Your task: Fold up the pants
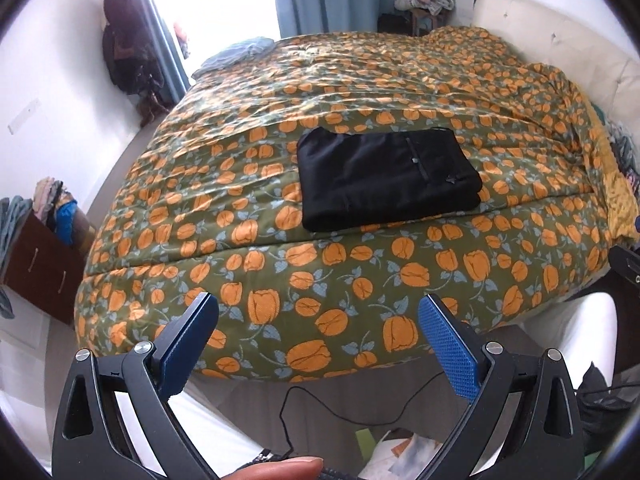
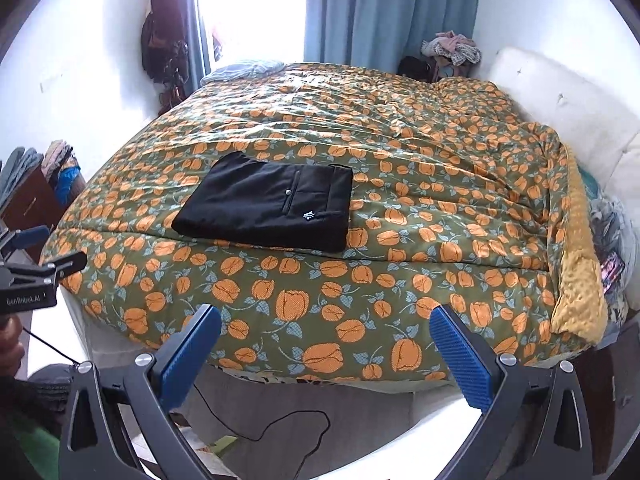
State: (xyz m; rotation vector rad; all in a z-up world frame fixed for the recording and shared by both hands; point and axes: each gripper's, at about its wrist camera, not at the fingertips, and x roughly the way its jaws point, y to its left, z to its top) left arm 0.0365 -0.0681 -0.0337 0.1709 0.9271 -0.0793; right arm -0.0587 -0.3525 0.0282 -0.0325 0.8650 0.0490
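Item: black pants [image 1: 386,178], folded into a compact rectangle, lying flat on the floral bedspread [image 1: 340,92] near the bed's near edge; a zip pocket and small white logo face up. Nothing touches them.

Left gripper [image 1: 318,312]: jaws spread wide, empty, held off the near edge of the bed, well apart from the pants.

Right gripper [image 2: 326,322]: jaws spread wide, empty, likewise short of the bed.

Surroundings: blue curtain [image 2: 384,12] at the far wall; white headboard [image 2: 560,100] at right; brown dresser [image 1: 38,264] at left; black cable [image 2: 280,430] on the floor.
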